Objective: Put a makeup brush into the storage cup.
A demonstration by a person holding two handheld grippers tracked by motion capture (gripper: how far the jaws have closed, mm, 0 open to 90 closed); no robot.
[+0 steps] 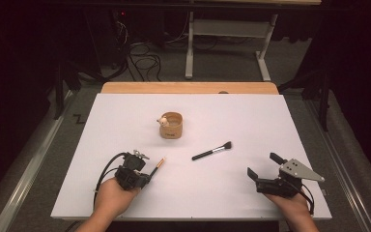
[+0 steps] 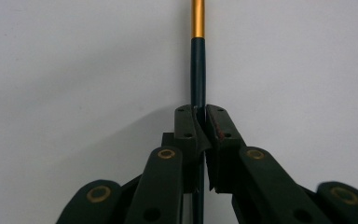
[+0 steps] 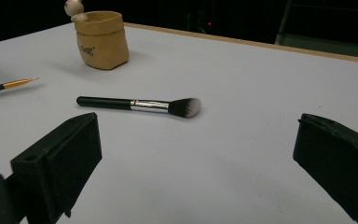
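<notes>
Left hand-held gripper (image 1: 147,178): jaws clamped on thin brush (image 2: 198,70), dark handle between pads, gold ferrule projecting ahead of jaws over white counter (image 1: 125,116). Right hand-held gripper (image 1: 263,166): jaws wide, nothing between them. Makeup brush (image 3: 140,104) flat on counter ahead of right hand-held gripper; tan cup (image 3: 101,39) beyond it.

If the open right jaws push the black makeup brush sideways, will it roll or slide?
The makeup brush has a round, slim handle lying flat, so it probably rolls. Its wider bristle head may make it curve. It looks light and stiff, and the soft tip would likely bend.
</notes>
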